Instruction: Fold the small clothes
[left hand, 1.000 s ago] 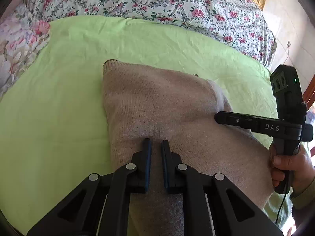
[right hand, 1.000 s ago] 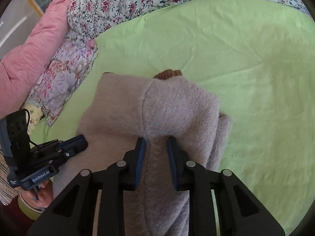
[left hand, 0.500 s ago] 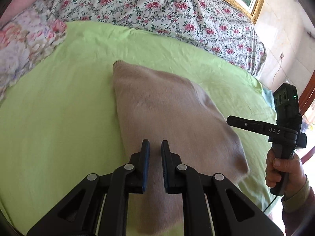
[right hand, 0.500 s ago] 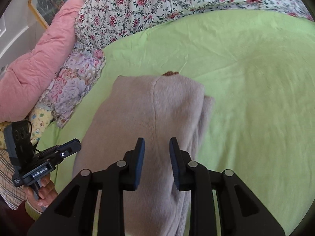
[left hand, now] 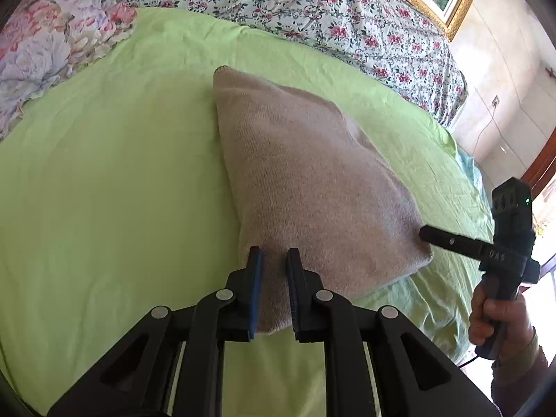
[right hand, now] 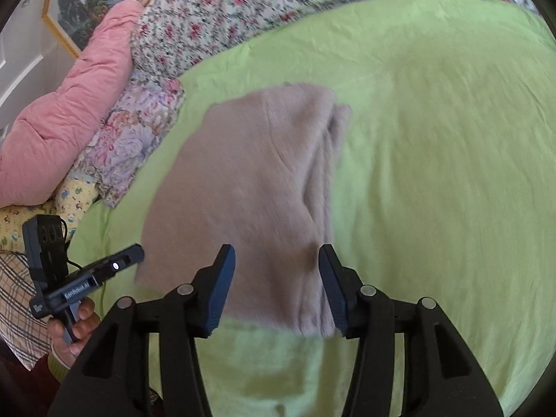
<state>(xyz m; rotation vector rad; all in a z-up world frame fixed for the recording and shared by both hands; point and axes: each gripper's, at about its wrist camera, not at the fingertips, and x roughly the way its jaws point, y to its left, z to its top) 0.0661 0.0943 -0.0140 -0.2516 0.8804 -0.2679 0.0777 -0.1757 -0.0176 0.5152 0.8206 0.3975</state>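
The folded beige sweater [left hand: 305, 187] lies on the green sheet [left hand: 104, 180] of the bed, and every place here is given from this sweater.

The left gripper [left hand: 274, 260] is at the near edge of the sweater. Its jaws stand narrow, with a small gap, and they have just been opening a little. The near edge of the knit shows in that gap, but it is hard to say if the blue pads press on it, so whether it is clamped or let go cannot be told. In the right wrist view this gripper [right hand: 137, 253] comes to the near left corner of the sweater, held by a hand [right hand: 74, 326].

The right gripper [right hand: 276, 260] is also at the near edge, more toward the side with the stacked folds. Its jaws have just been opening and now stand wide apart. The sweater lies flat between and beyond the two fingers, and the pads do not press on it, so it is released. In the left wrist view its tip [left hand: 425, 234] is right at the near right corner of the sweater, and a hand [left hand: 500, 319] holds the handle.

Beyond the sweater lies a flowered bedcover [left hand: 312, 7]. To the far left of it are a flowered pillow [right hand: 135, 139] and a pink quilt [right hand: 69, 111].
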